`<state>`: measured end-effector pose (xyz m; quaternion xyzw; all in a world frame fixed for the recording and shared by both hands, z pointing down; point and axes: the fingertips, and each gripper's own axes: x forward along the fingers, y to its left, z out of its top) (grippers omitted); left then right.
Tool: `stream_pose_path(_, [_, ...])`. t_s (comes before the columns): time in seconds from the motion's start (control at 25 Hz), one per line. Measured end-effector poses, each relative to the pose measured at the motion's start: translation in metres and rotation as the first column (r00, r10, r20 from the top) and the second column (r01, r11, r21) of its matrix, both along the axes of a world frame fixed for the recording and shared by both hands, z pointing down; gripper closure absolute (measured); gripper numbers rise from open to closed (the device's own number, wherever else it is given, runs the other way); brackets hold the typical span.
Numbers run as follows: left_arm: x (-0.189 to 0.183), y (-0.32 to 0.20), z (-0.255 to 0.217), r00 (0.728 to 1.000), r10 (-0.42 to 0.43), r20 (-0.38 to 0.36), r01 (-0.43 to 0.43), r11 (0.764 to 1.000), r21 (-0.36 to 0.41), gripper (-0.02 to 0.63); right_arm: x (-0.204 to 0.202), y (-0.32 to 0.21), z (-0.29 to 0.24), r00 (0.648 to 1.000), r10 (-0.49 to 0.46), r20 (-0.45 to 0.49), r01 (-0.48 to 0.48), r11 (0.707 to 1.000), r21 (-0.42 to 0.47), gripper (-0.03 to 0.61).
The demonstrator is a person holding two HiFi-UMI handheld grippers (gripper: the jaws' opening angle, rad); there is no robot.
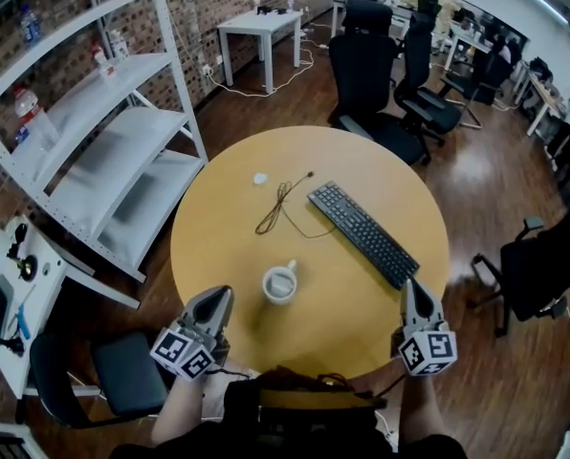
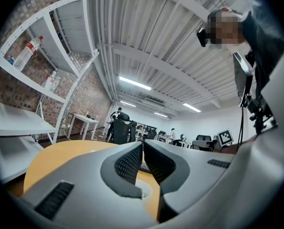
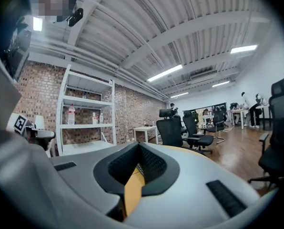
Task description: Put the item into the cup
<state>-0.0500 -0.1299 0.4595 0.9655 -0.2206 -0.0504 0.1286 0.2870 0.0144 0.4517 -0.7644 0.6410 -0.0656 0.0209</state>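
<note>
The task is standing at its opening step, the reach for the item, and nothing is being carried. The cup (image 1: 279,283) is sitting upright on the round table (image 1: 208,247), near the person's edge. The small white item (image 1: 261,178) is lying well beyond the cup, on the far side and slightly to its left. It is too small in the head view to tell what it is, but it is probably the thing to be moved. A dark cable (image 1: 280,207) is lying between the item and the cup, and a keyboard (image 1: 363,232) is lying beyond the cup to its right.

The left gripper (image 1: 223,296) is hovering just left of the cup and nearer the person, its jaws together on nothing. The right gripper (image 1: 409,287) is hovering well to the cup's right at the table's edge, its jaws likewise pressed together and empty. Both are pointing forward and level over the table.

The next move is calling for one gripper to spread its jaws, travel past the cup and over the cable, and come down around the item.
</note>
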Motion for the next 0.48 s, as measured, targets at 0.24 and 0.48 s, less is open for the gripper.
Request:
stream_pose_path(0.24, [-0.009,0.003,0.005,0.999,-0.032,0.002,0.032,0.999,-0.016,0.609,0.002,0.0,0.004,1.0,0.005,0.009,-0.004,1.0,-0.008,0.569])
stream_pose_path(0.48, [-0.005,0.011,0.008,1.0,-0.026,0.003,0.026,0.999,-0.023,0.609,0.006,0.004,0.008,1.0,0.014,0.024,-0.014,1.0,-0.008,0.569])
